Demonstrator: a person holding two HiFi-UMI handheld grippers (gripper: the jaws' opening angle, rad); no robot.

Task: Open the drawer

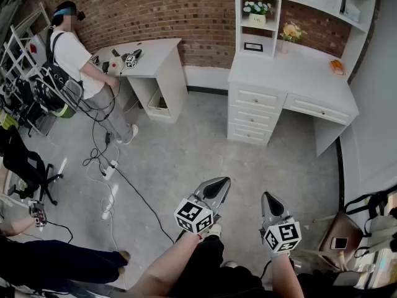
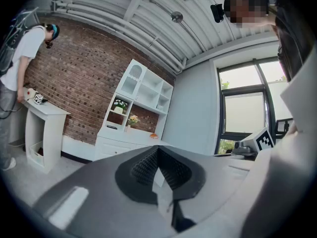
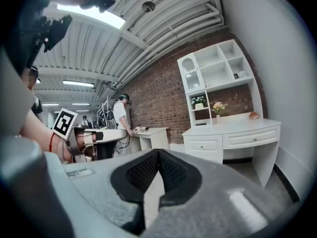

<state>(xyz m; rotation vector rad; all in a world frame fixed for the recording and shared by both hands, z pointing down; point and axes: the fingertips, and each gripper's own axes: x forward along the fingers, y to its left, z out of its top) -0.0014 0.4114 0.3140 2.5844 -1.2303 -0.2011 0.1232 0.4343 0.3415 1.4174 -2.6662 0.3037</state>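
Note:
A white desk (image 1: 291, 67) stands against the brick wall at the far right. It has a stack of drawers (image 1: 253, 113) under its left end and one wide drawer (image 1: 316, 108) under its top; all are closed. Both grippers hang low over the grey floor, well short of the desk. My left gripper (image 1: 222, 182) is shut and holds nothing. To its right, my right gripper (image 1: 265, 197) is shut and empty too. The left gripper view has the left gripper (image 2: 158, 148) with the drawers (image 2: 111, 147) far off. The right gripper (image 3: 158, 152) faces the drawer stack (image 3: 204, 145).
A person (image 1: 71, 58) stands at a small white table (image 1: 155, 58) at the back left. Cables and a power strip (image 1: 108, 166) trail over the floor on the left. A black chair (image 1: 25, 160) is at the left edge, a brown bag (image 1: 341, 231) at the right.

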